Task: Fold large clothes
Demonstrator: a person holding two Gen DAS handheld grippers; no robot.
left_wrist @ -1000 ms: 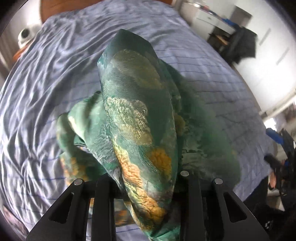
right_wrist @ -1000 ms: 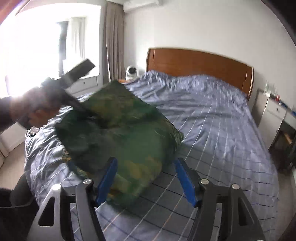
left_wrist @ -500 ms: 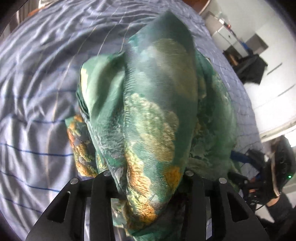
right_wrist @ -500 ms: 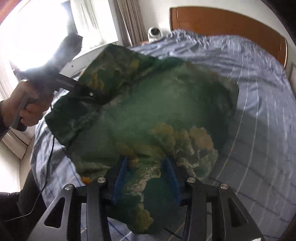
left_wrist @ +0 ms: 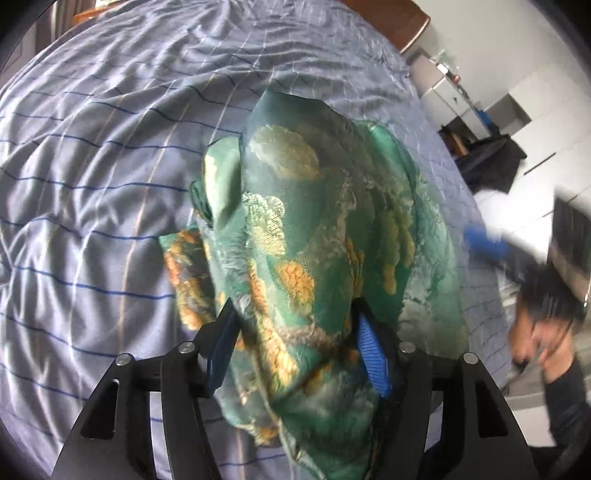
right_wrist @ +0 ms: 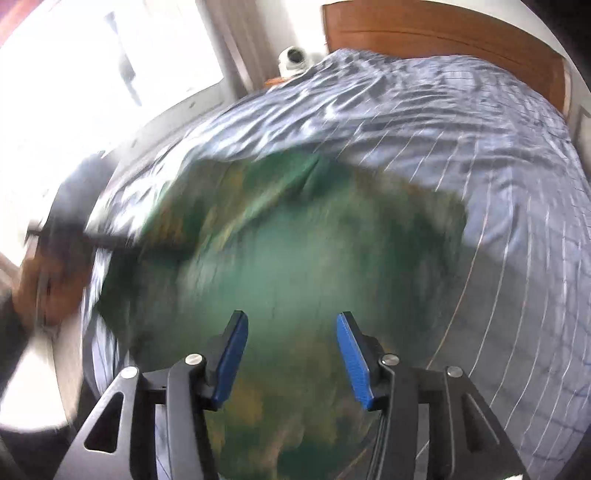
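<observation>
Cloth bunched between the parted fingers of the left gripper (left_wrist: 295, 354); whether they pinched it I could not tell. Right gripper (right_wrist: 290, 354) gaped, empty. Green garment (left_wrist: 317, 236) heaped toward twelve o'clock on the bed (left_wrist: 92, 184), folding barely begun

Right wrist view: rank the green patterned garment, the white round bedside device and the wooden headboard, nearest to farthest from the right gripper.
1. Green patterned garment, directly beyond the right gripper.
2. White round bedside device, upper centre, past the bed's far corner.
3. Wooden headboard, top right; roughly level with the device, hard to separate.
</observation>
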